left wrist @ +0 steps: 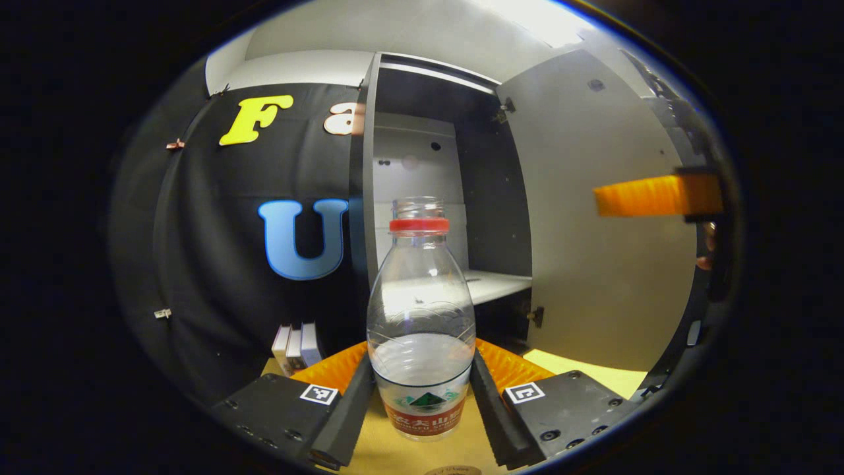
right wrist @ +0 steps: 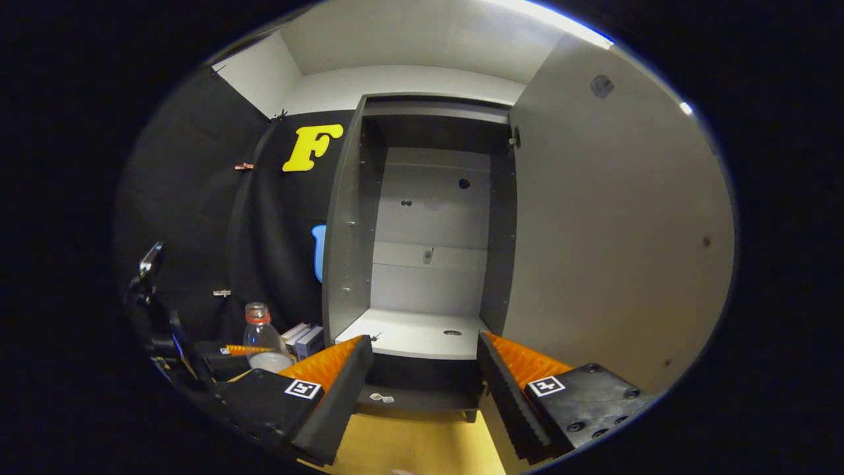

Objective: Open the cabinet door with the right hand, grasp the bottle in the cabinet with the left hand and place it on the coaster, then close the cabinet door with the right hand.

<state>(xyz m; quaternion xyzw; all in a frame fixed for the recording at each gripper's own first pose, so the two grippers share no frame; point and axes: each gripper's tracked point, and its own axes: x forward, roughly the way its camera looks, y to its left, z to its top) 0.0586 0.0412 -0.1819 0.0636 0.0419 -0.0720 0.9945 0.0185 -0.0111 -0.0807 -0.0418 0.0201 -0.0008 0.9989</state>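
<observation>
Bottle is out of the cabinet, clamped upright between the left gripper fingers above the table. Door stands open; the right gripper is spread, empty. Coaster placement and door closing remain.

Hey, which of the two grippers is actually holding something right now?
The left gripper: its fingers press both sides of the clear, red-collared bottle. The right gripper is open, with nothing between its fingers, facing the open cabinet.
</observation>
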